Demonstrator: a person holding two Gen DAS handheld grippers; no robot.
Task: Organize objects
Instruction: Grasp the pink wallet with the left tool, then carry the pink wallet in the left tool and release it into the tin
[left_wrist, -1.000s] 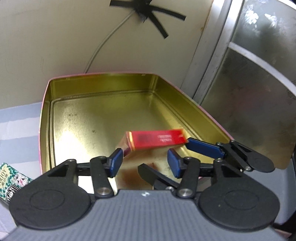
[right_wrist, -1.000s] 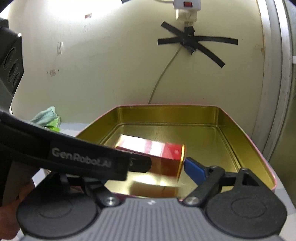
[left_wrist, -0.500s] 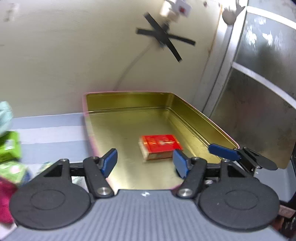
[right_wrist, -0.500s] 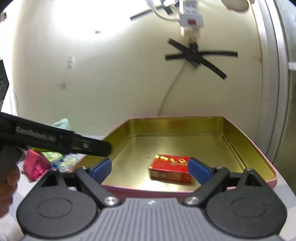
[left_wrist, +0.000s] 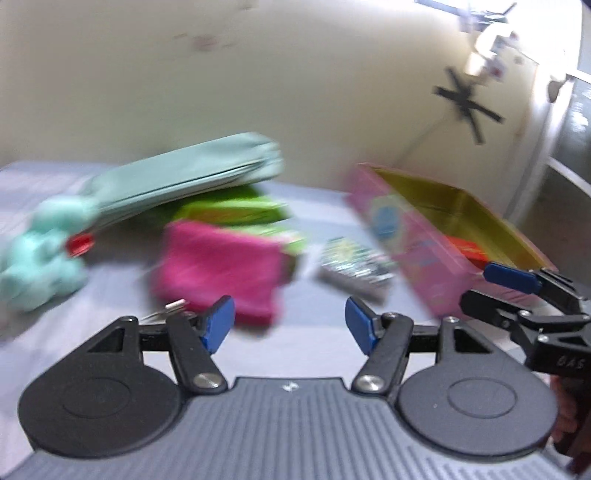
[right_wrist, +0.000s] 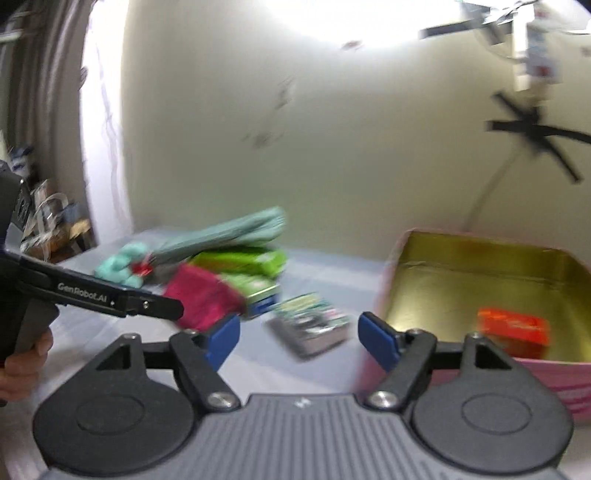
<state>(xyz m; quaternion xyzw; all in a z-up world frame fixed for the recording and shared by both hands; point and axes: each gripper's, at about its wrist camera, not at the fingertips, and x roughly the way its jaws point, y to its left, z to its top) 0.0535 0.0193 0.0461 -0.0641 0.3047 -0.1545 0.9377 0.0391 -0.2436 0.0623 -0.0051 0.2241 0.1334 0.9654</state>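
Several loose items are lying in a blurred heap at left centre of both views, waiting to go into the pink tin (right_wrist: 480, 266) at the right. One red box (right_wrist: 513, 326) is already lying flat on the tin's gold floor, at lower right in the right wrist view.

The left gripper (left_wrist: 290, 325) is hovering with its blue pads spread wide and nothing between them. The right gripper (right_wrist: 299, 341) is likewise gaping and empty.

The nearest candidate is the small patterned packet (right_wrist: 308, 328), lying flat on the grey tabletop (left_wrist: 325, 206) between the heap and the tin wall, just beyond the right gripper's pads. It looks light and boxy, probably stiff card or foil with a slick face, so I would be taking it across its short sides, low down, rather than pinching the top.

The magenta pouch (left_wrist: 218, 273) is sitting at centre left of the left wrist view, close ahead of the left gripper. It looks soft and floppy, likely to sag, so a bite on a bunched edge seems best.

Behind it, a green packet (left_wrist: 236, 212) is lying under a long mint-green case (left_wrist: 184, 181), with a teal fluffy thing (left_wrist: 40, 266) at far left. Motion blur is hiding finer detail.
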